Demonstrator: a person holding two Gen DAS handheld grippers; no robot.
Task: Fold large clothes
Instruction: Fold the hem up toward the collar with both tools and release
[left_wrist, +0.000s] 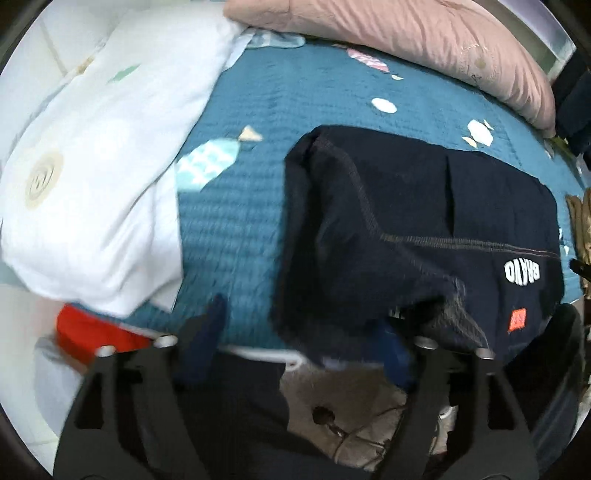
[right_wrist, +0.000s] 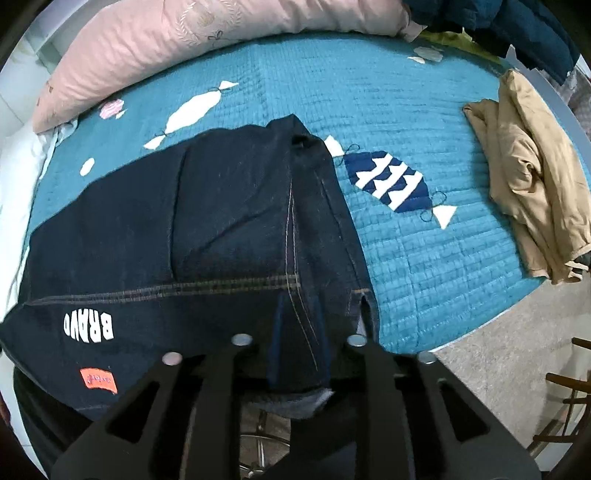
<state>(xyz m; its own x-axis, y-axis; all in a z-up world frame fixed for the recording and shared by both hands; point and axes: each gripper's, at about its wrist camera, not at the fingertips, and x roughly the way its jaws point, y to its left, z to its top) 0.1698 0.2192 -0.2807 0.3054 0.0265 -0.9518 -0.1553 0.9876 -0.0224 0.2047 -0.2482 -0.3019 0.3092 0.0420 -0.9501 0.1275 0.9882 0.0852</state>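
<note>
A teal quilt (right_wrist: 424, 266) is spread on the bed, bordered by a pink pillow (right_wrist: 184, 44), a white pillow (left_wrist: 96, 177) and a crumpled tan garment (right_wrist: 528, 192).

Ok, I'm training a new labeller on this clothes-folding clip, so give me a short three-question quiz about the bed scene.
1. True or false: the left gripper is clamped shut.
2. What lies apart from the dark navy garment on the teal quilted bedspread? A: a crumpled tan garment; B: a glass vase; C: a green book.
3. Fill in: the navy garment's white lettering reads ____.
Key: 1 false, its jaws stand wide open; 2 A; 3 BRAVO.
</note>
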